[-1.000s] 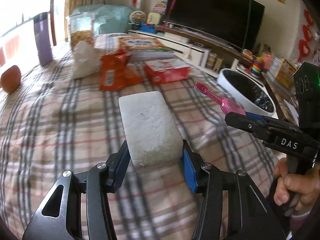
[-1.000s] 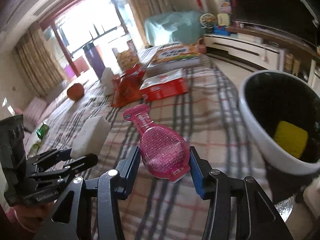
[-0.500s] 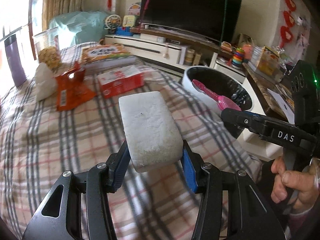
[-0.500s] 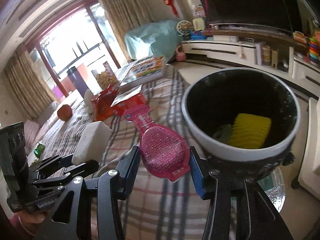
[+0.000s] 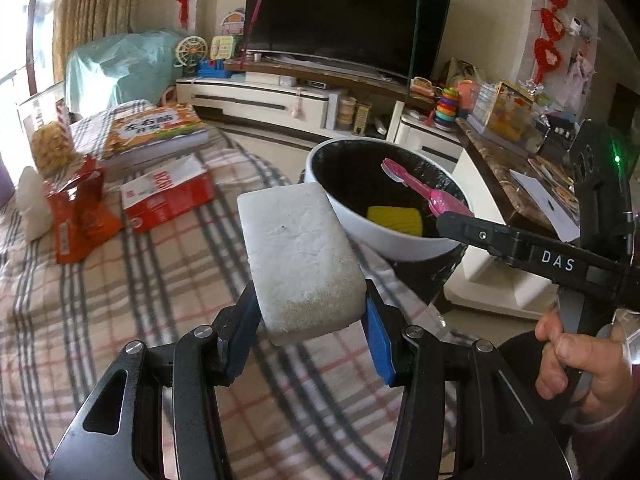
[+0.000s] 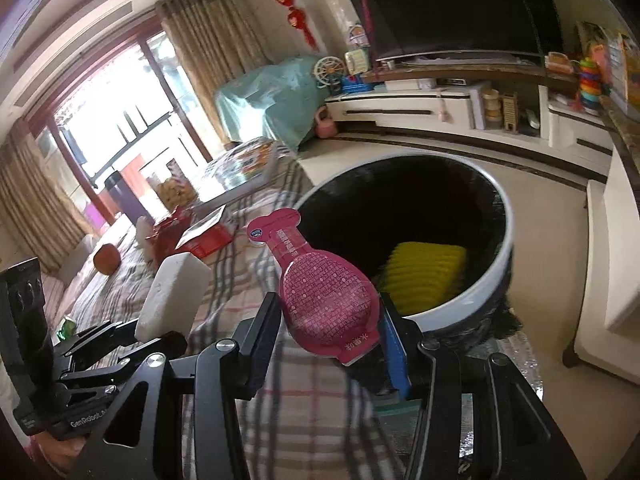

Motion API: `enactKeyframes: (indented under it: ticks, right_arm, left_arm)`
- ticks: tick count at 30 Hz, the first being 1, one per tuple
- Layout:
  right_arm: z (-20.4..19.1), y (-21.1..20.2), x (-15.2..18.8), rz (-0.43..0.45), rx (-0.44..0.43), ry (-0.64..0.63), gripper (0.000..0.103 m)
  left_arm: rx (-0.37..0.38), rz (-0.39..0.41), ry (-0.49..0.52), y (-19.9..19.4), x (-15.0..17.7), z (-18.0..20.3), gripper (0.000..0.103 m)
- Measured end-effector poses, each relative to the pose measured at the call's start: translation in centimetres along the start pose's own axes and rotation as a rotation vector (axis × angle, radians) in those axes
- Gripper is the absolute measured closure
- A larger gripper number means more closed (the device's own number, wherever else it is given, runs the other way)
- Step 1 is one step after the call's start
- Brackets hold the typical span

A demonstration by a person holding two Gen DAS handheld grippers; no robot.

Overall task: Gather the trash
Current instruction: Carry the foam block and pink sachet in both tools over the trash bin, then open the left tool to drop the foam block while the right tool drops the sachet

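**Carrying two items to the bin**

Between the fingers of the left gripper (image 5: 308, 344) sits a white foam block (image 5: 298, 260), clamped across its short width by the blue pads on both sides. Its long axis runs forward along the fingers, and the free end points up and away toward the bin. Between the fingers of the right gripper (image 6: 332, 344) is a pink pouch (image 6: 326, 300), gripped at its wide rounded body. Its narrow neck points forward and upward, so its long axis also follows the fingers.

The white-rimmed bin (image 6: 472, 300) with a dark liner stands just beyond the edge of the plaid-covered bench (image 5: 120, 300). A yellow item (image 6: 424, 276) already lies inside it. In the left wrist view, the pouch tip appears over the bin mouth, while the foam block is over the bench, just short of the rim.

Recommended procedure, as a judgement:
- Advance each gripper until the whole item, not only its leading end, is over the dark opening.
- Tip the fingers downward so the long axis points into the bin before releasing.
- Keep the two grippers apart; they are near each other.
- Release the pouch first, since it is closer.

A red box (image 5: 168, 196) and an orange wrapper (image 5: 80, 216) are on the bench and appear uncollected.
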State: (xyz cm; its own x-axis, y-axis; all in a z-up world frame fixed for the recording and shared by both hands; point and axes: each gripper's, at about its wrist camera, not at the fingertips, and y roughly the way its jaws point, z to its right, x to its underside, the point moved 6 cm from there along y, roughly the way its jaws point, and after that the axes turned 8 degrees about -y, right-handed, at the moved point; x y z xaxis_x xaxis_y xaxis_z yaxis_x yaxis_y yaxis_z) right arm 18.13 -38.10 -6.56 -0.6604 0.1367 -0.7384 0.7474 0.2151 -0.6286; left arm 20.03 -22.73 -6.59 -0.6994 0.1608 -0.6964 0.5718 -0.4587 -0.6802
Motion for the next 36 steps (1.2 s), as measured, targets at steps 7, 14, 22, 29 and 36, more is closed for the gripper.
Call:
enactKeyframes:
  ticks: [7,14,22,29,36]
  right_arm:
    - [2.2,-0.2,-0.5,-0.004,0.021,0.032,0.054]
    - [4.0,0.4,-1.3,-0.016,0.039,0.056,0.054]
    - [5.8,0.8,-2.5,-0.02,0.055,0.075,0.054]
    - [6.6,1.4,-3.2,-0.029,0.067,0.08,0.054]
    - [7.7,2.4,-3.3,-0.057,0.074,0.092,0.054]
  left_arm:
    - [0.018,-0.004,0.033,1.2,-1.2,2.0,0.055]
    - [0.03,-0.021,0.069,2.9,-2.5,3.8,0.055]
    - [0.036,-0.031,0.112,4.4,-4.0,5.3,0.055]
    - [0.048,-0.041,0.144,5.7,-5.0,6.7,0.055]
    - [0.046,-0.058,0.154,6.7,-5.5,7.1,0.054]
